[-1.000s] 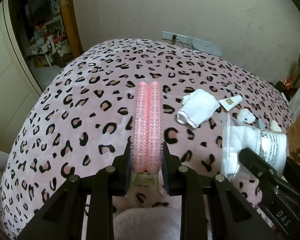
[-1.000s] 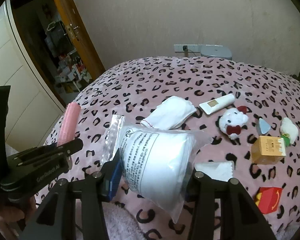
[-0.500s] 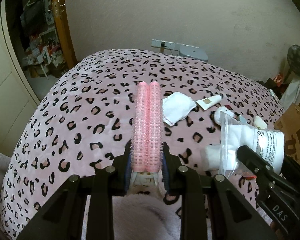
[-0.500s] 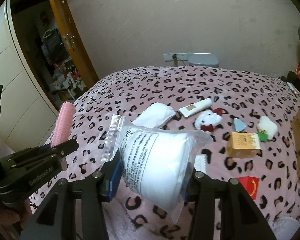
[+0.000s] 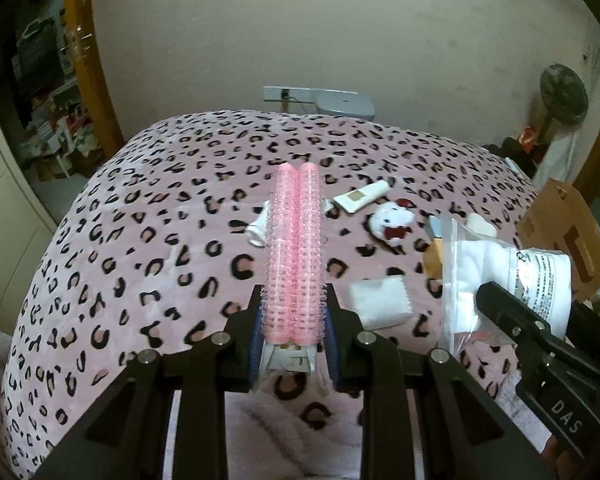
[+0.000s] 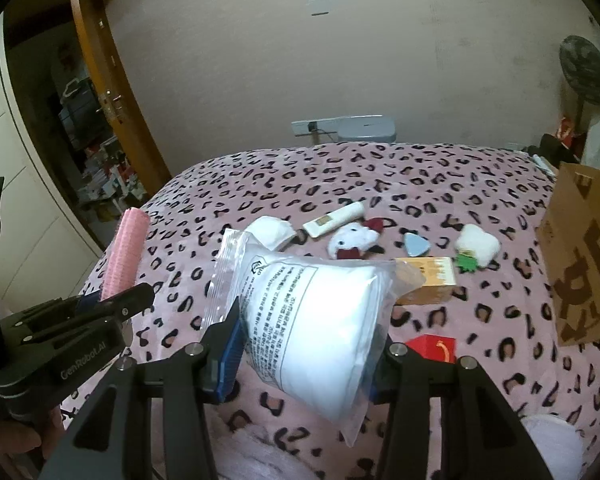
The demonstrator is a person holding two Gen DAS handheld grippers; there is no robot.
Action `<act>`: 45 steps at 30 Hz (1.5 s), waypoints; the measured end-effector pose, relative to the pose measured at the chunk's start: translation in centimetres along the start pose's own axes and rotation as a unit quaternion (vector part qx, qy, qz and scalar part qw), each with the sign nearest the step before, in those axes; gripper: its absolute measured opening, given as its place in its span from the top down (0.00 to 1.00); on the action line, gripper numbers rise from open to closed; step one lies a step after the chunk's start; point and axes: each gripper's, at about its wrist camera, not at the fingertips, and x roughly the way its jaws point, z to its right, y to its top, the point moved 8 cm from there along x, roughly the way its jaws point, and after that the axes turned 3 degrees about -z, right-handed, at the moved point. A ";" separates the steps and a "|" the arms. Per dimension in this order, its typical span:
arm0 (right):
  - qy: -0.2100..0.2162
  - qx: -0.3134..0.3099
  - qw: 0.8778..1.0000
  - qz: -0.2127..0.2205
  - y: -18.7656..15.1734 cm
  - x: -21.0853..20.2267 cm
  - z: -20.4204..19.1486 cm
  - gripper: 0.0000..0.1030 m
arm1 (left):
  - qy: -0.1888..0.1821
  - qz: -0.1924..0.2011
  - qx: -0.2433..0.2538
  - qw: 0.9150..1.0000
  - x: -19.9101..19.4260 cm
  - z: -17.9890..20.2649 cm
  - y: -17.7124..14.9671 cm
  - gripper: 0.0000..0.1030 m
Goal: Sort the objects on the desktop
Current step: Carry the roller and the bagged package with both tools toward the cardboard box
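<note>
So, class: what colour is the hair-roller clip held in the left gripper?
Pink; the hair-roller clip shows best in the left wrist view.

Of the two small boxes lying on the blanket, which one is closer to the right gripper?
The red box, just beyond the right gripper. The orange box lies farther, behind the bag.

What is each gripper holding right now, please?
Left gripper: shut on the pink hair-roller clip.
Right gripper: shut on the clear bag of white padding.
</note>
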 end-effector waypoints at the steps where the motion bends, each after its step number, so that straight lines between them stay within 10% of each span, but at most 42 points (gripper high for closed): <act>1: -0.002 0.001 1.000 0.001 0.0 -0.2 0.2 0.53 | -0.003 0.000 0.004 1.000 0.0 0.6 0.0 0.75; 45: -0.124 0.115 0.985 0.032 -1.9 -6.4 17.4 0.53 | -0.122 -0.021 0.142 0.982 1.8 20.4 -0.3 0.75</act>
